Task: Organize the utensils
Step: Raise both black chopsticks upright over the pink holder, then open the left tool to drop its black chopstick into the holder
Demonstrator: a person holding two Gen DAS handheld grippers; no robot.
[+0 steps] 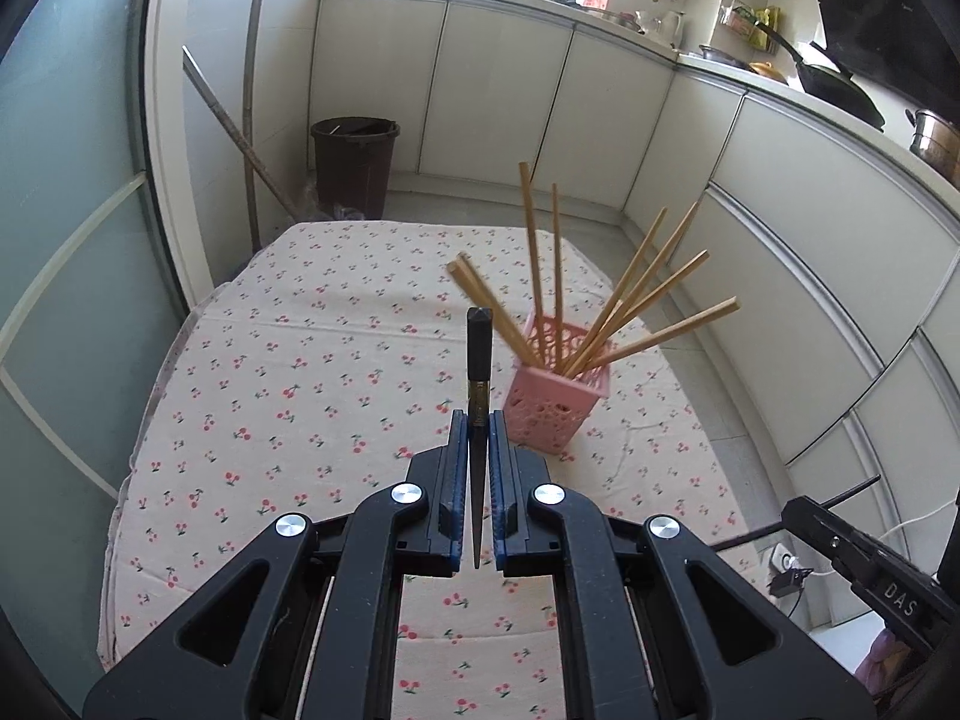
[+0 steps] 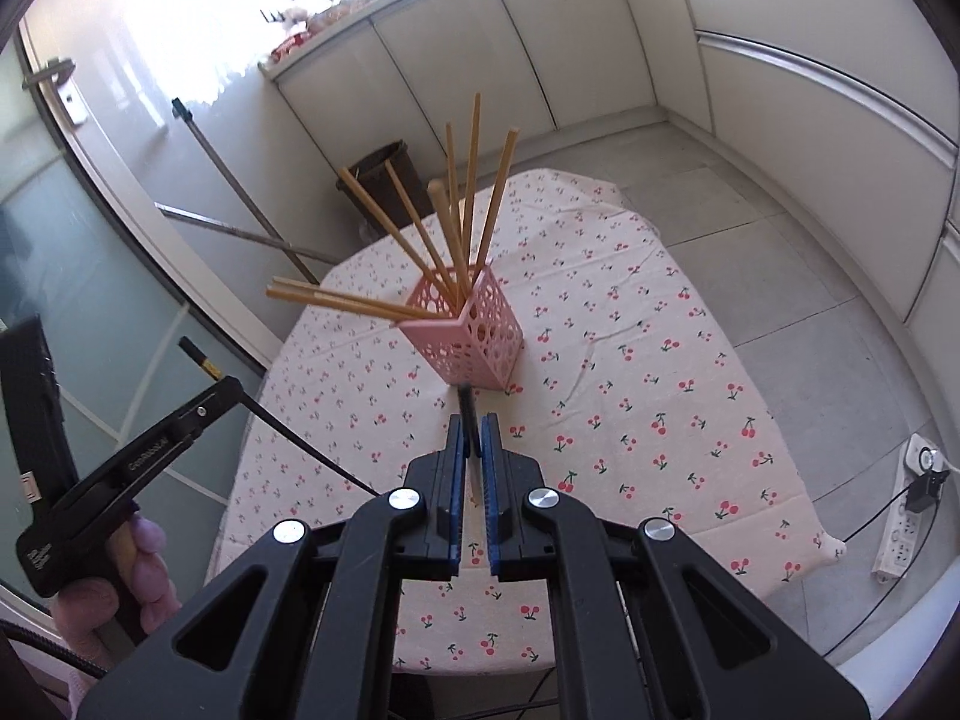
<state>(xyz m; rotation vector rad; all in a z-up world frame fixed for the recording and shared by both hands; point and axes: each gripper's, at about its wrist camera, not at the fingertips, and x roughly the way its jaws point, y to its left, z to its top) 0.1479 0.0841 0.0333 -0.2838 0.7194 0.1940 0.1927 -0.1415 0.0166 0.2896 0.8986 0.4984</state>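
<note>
While we hover over the cherry-print bench (image 1: 288,360), our left tongs (image 1: 478,420) and right tongs (image 2: 472,423) each pinch one black chopstick (image 1: 479,360), near the pink holder (image 1: 558,402) full of wooden chopsticks (image 1: 624,312).

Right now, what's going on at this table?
A person holds a gripper in each hand above a table covered with a cherry-print cloth. The left gripper is shut on a black chopstick with a gold band. The right gripper is also shut on a dark chopstick. A pink holder stands on the cloth, already filled with wooden chopsticks fanning outward. Neither dark chopstick is in the holder yet.
</note>
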